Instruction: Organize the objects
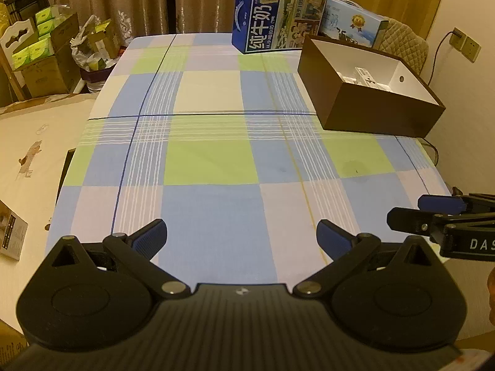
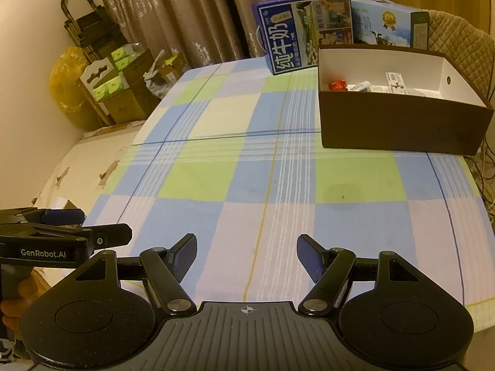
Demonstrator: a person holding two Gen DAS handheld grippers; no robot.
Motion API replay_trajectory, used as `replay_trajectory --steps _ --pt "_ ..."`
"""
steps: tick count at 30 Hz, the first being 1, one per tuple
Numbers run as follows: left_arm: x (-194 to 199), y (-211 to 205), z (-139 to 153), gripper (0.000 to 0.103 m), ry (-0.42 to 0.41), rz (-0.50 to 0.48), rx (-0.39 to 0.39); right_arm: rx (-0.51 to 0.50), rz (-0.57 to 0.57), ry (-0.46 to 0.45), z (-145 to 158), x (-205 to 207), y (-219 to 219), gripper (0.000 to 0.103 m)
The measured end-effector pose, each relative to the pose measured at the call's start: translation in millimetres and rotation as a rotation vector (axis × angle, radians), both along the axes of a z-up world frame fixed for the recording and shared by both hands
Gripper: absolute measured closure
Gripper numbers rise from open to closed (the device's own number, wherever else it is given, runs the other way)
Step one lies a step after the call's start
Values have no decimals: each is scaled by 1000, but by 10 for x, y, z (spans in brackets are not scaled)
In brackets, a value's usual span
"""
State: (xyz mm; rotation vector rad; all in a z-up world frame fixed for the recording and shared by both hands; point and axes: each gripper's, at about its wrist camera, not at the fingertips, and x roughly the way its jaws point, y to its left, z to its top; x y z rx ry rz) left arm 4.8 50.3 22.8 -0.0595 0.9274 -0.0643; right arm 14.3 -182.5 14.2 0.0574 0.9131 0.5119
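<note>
Covering table, checked cloth (image 1: 210,160); brown box (image 2: 399,123) far right; curtains (image 1: 123,3) behind; both grippers (image 1: 241,241) (image 2: 247,258) spread, empty.

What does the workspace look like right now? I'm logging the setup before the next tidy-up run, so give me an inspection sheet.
Surface: checked tablecloth, open area bare, faint stain on a green square.
Job's things: brown box at far right, white inside, holding a red item and white packets.
Clutter: blue milk carton box and a lighter box behind the brown box.
Grippers: left tool open, empty; right tool open, empty; both over the near edge.
Cables: cord to a wall socket.
Surroundings: curtains, stacked cartons at left, padded chair at right.
</note>
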Motion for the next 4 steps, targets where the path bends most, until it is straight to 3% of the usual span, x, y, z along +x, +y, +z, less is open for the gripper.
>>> replay_trajectory --steps 4 --pt "60 -39 13 1 -4 10 3 0 6 -4 13 88 -25 34"
